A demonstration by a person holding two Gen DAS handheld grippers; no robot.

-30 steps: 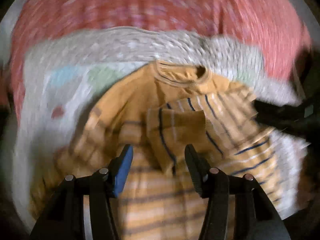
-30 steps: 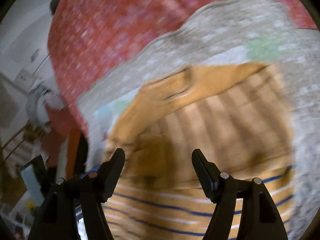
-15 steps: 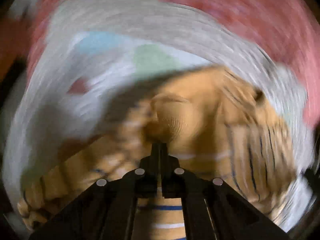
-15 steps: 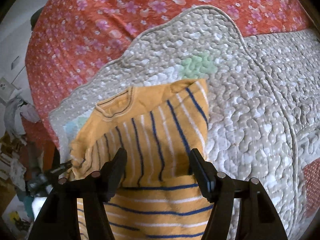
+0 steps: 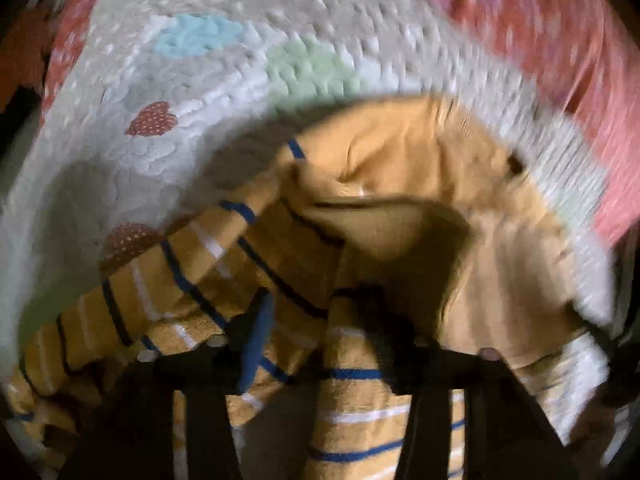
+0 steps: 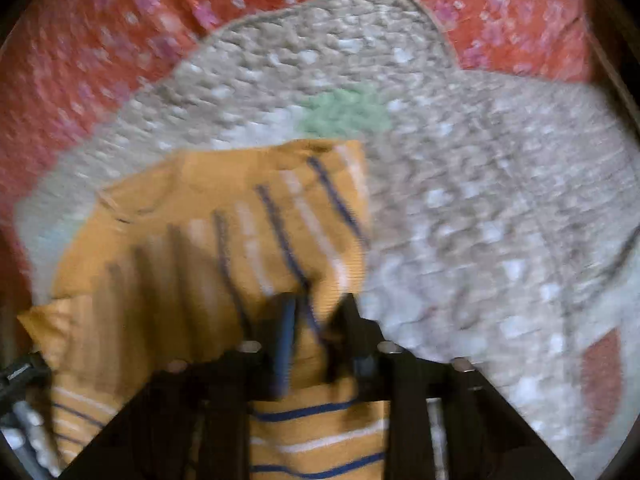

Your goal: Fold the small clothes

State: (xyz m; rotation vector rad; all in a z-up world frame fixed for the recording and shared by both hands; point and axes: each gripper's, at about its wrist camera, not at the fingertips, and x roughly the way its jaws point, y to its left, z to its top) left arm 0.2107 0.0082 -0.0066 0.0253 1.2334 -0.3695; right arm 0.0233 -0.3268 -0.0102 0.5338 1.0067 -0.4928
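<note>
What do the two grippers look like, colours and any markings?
Both are black. The left gripper and right gripper each have two flat, tapered fingers, a blue pad on the left finger's inner face, and round silver screw heads on the finger bases. No cables or markings show.

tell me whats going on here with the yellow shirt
A person with a handheld gripper in each hand is folding a small yellow striped shirt on a grey quilted blanket over a red floral bedspread. The right gripper is nearly closed on the shirt's folded right edge. The left gripper is open above the crumpled left sleeve. Both views are motion-blurred.
</note>
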